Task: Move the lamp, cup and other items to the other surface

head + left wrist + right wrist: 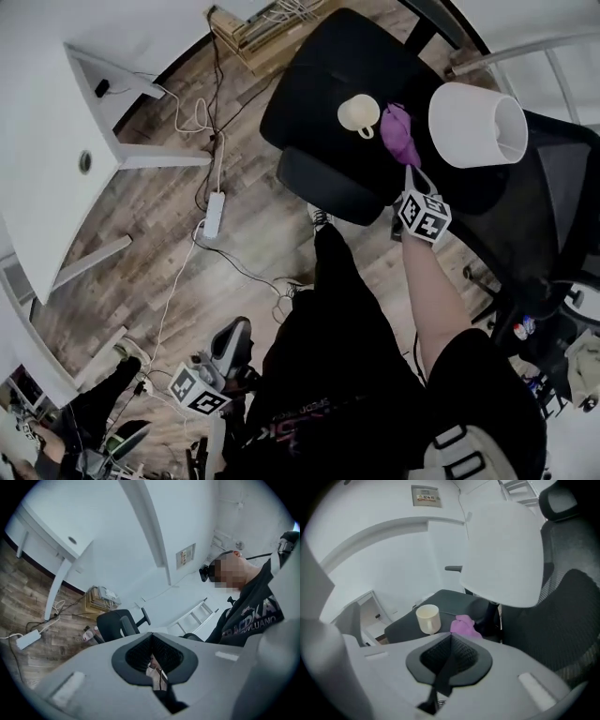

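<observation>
On the black office chair seat point(314, 89) stand a cream cup point(358, 114), a crumpled purple item point(398, 133) and a lamp with a white shade point(473, 124). My right gripper point(411, 172) reaches in from the front, its tips right at the purple item's near edge. In the right gripper view its jaws point(451, 641) are shut, with the cup point(428, 618), purple item point(464, 624) and shade point(504, 550) beyond them; a dark strip at the seam is unclear. My left gripper point(232, 336) hangs low by my leg, far from the chair, jaws together point(152, 639), holding nothing.
A white desk point(37, 141) stands at the left. Under it, a power strip point(213, 214) and loose cables lie on the wood floor. A mesh chair back point(562, 187) rises at the right. The left gripper view shows another black chair point(117, 623) and a ladder point(194, 616).
</observation>
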`<state>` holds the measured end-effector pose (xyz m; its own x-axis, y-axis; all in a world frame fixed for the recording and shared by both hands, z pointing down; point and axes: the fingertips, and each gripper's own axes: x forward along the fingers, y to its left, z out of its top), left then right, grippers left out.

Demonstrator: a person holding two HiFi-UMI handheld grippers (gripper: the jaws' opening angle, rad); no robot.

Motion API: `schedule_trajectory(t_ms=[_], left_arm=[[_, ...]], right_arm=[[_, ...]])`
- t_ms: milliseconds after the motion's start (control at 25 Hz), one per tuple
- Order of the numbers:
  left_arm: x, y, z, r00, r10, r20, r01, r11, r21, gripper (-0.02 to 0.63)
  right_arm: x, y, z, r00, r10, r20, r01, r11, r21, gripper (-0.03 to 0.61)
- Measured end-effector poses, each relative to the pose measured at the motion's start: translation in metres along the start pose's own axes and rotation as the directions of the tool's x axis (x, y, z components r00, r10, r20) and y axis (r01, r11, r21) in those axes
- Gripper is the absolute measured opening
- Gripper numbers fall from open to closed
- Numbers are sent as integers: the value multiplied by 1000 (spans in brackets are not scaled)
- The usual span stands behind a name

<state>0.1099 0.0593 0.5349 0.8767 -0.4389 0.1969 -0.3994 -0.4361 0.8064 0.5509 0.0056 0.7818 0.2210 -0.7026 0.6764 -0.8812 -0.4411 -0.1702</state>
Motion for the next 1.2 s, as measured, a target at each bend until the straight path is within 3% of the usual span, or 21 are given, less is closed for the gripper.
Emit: schedule_trajectory(t_ms=[280, 360, 440, 520, 680, 760, 960, 1080, 1200], left_arm=[[-102, -2, 32, 983, 45, 180, -57, 997, 59, -5], [-117, -2, 34, 979, 48, 198, -65, 995, 80, -5], [-125, -3, 34, 975, 47, 219, -68, 994, 89, -5], [-130, -8, 32, 971, 39, 237, -63, 994, 94, -5], [-144, -22, 27, 971, 20, 236, -53, 989, 136, -5], [-159, -26, 29, 968, 17, 250, -57, 987, 152, -5], [-205, -19, 23, 943, 39, 330, -87, 987, 132, -5], [-231, -15, 16, 929, 52, 366, -100, 989, 112, -5], [-252, -15, 9, 920, 53, 388, -101, 990, 103, -5]], right_arm=[[-79, 87, 48, 989, 127, 74, -119, 987, -108, -2], [-96, 127, 59, 971, 229, 66, -218, 966, -141, -2], [-117, 177, 56, 928, 372, 19, -363, 914, -181, -2], [-145, 235, 39, 845, 530, -70, -532, 819, -217, 0], [-224, 343, -16, 597, 755, -271, -801, 548, -240, 0], [-265, 388, -39, 477, 814, -331, -879, 432, -202, 0], [-350, 473, -66, 201, 897, -393, -979, 196, -54, 2], [-391, 508, -75, 87, 893, -442, -996, 77, -41, 2], [-424, 527, -92, 10, 862, -507, -998, -20, -54, 2]])
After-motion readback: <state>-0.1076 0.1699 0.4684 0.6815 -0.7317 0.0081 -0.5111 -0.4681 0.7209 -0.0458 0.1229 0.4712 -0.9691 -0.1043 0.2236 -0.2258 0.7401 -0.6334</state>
